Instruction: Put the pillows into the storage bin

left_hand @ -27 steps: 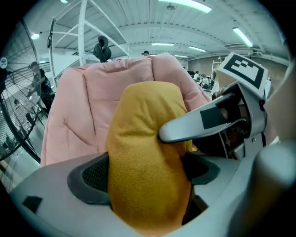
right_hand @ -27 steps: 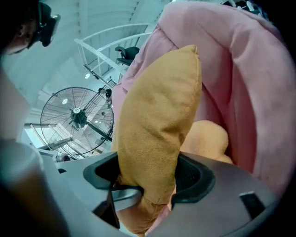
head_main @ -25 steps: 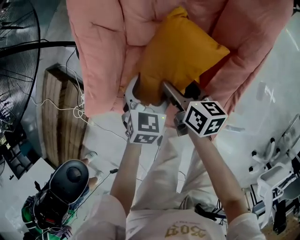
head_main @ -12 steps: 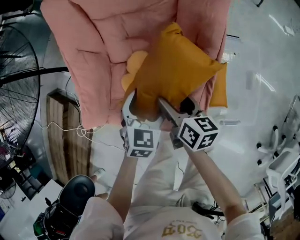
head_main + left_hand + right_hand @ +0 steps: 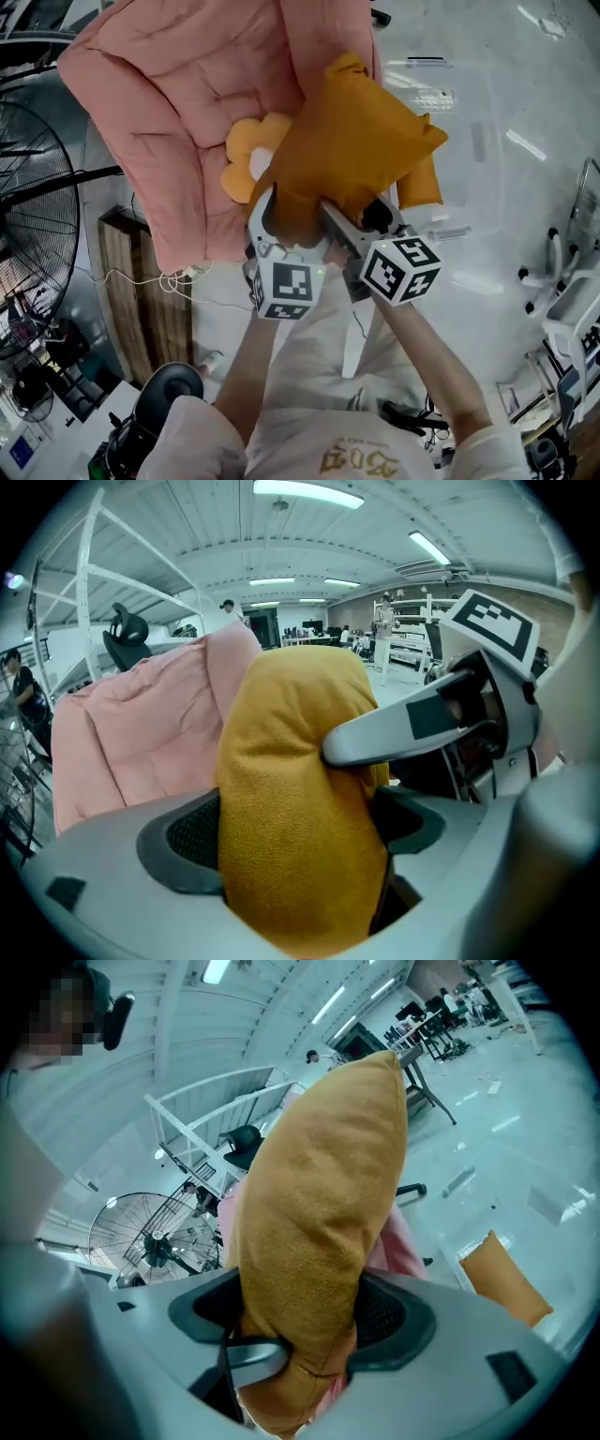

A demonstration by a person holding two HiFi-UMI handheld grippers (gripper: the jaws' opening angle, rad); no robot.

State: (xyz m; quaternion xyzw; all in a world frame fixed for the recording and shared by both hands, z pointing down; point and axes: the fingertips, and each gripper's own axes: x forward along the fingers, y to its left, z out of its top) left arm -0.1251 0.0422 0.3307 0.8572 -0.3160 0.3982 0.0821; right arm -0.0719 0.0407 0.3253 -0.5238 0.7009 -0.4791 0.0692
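A mustard-yellow pillow (image 5: 347,141) is held up at the middle of the head view, in front of a pink quilted cushion (image 5: 178,103). My left gripper (image 5: 281,214) is shut on the pillow's lower left corner, and its fabric fills the jaws (image 5: 300,827) in the left gripper view. My right gripper (image 5: 364,217) is shut on the lower right part of the same pillow (image 5: 319,1204). A yellow flower-shaped pillow (image 5: 246,157) lies on the pink cushion. A second orange pillow (image 5: 424,183) peeks out behind the held one. No storage bin is in view.
A large floor fan (image 5: 37,225) stands at the left, beside a wooden board (image 5: 141,300) with white cables. White chair frames (image 5: 567,319) are at the right edge. A black rounded device (image 5: 164,398) sits at the lower left. The floor is glossy and pale.
Both grippers have carried the mustard pillow off the pink cushion. The cushion now lies further left in the picture, and the flower pillow and second orange pillow have come into sight.
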